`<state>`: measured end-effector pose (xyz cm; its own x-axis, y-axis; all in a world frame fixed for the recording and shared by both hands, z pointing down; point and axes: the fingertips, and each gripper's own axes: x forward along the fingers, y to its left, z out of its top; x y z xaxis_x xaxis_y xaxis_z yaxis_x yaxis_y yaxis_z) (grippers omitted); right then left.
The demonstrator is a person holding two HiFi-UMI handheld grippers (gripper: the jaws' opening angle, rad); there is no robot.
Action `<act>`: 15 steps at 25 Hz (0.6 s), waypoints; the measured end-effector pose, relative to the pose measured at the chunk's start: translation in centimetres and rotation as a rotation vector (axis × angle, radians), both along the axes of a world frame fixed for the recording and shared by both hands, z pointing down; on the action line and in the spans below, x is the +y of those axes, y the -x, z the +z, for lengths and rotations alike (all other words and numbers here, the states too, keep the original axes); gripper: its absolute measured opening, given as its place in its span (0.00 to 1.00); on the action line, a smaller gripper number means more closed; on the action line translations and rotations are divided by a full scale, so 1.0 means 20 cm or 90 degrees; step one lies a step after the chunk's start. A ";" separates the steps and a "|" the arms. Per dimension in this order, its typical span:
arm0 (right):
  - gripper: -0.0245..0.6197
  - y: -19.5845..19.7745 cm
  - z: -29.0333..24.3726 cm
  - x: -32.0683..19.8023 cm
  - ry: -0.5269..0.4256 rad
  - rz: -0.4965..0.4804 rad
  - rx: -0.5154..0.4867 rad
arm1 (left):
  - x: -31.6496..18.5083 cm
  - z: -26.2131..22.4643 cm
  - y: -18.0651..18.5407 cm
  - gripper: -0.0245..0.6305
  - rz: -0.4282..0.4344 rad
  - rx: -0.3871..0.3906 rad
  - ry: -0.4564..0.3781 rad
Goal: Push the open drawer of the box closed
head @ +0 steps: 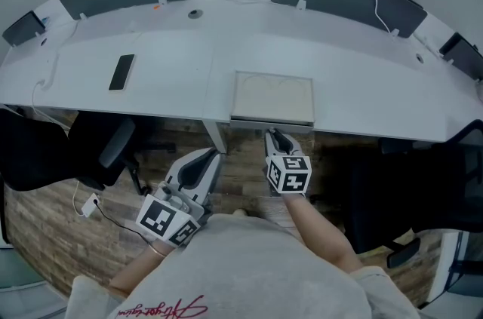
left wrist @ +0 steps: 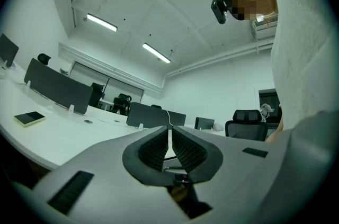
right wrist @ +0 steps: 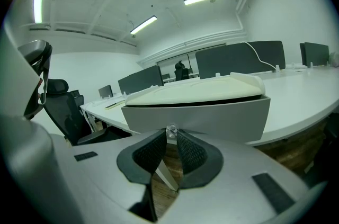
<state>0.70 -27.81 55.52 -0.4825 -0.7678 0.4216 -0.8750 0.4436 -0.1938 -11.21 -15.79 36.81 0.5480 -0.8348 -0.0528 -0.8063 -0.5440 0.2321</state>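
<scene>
White desk (head: pixel 226 46), big and curved, fills the top half of the head view, with dark screens standing along its far side. Below it is a brown wood floor (head: pixel 241 174). A black chair (head: pixel 98 148) sits at the left, partly under the desk.

The box (head: pixel 272 95) is flat and cream. It lies in the middle of the picture, right at the desk's near edge. Its grey drawer (right wrist: pixel 212 114) front faces the right gripper view.

The right gripper (head: pixel 275 136) points up at the box. Its jaws pinch the drawer's tiny clear knob (right wrist: pixel 171 132).

The left gripper (head: pixel 208 159) is lower and to the left, over the floor. Its jaws are closed with nothing in them.

A dark phone (head: pixel 121 72) lies on the desk at the left.
</scene>
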 end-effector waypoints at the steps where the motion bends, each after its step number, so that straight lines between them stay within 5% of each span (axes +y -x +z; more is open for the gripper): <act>1: 0.15 0.00 0.00 0.00 0.000 0.000 0.000 | 0.00 0.00 0.00 0.09 0.000 0.000 0.000; 15: 0.15 0.00 0.00 -0.05 0.002 0.006 -0.003 | 0.00 0.00 0.03 0.09 -0.007 -0.001 0.001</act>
